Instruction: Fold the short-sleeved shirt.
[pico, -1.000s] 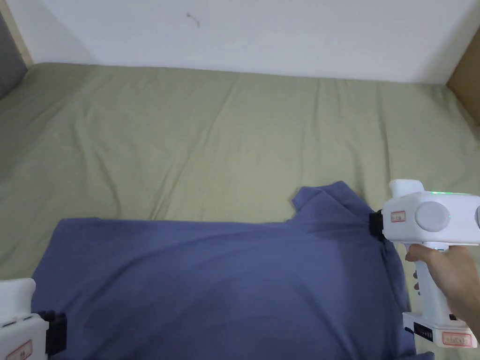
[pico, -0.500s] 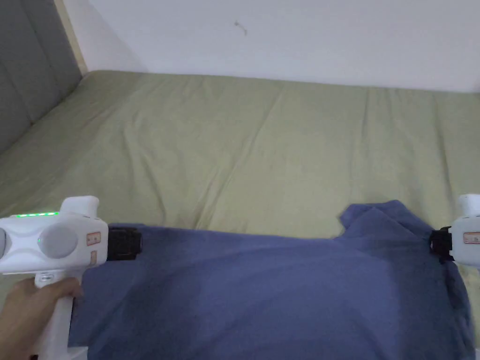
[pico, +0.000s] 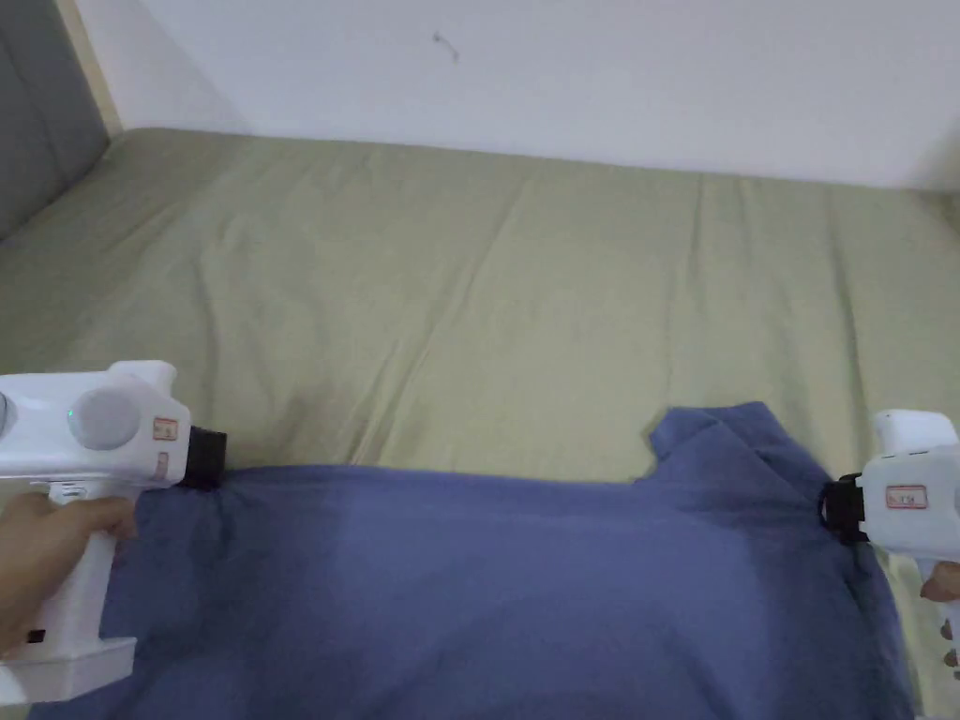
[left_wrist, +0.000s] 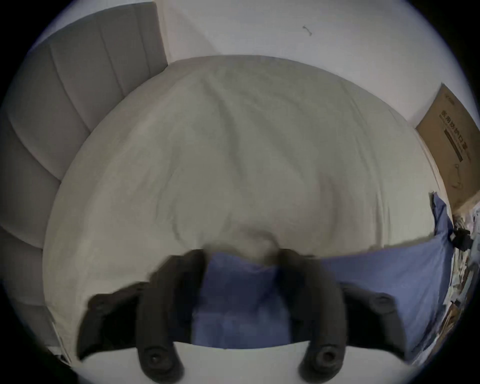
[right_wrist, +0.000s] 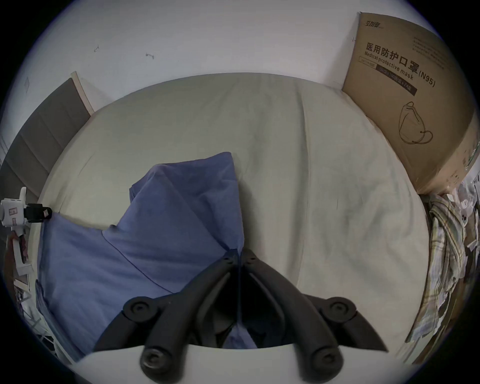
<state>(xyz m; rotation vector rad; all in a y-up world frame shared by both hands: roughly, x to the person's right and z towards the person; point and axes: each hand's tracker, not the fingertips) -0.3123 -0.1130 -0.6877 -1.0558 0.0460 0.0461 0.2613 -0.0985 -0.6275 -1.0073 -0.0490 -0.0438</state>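
Blue short-sleeved shirt (pico: 487, 581) lies spread on the bed (pico: 487, 309), near edge, long axis running left to right across the head view. One sleeve (pico: 722, 441) sticks out toward the wall at the right end, so collar and shoulders likely sit at the right, hem at the left.

Left gripper (pico: 208, 459) at the shirt's far-left corner. In the left gripper view the jaws stand spread with blue cloth between them; picture is blurred, no pinch evident.

Right gripper (pico: 830, 508) at the right end, just beside the sleeve. In the right gripper view (right_wrist: 239, 256) the jaws are pressed together on a fold of the shirt.

Handling, as judgement: thin, light, limp cloth; sags and wrinkles wherever unsupported, not fragile, little slip on the sheet. Best taken at corners or seams, both ends at once, kept taut along the long axis so the fold lands flat.

Cardboard box (right_wrist: 415, 98) stands at the bed's right end.
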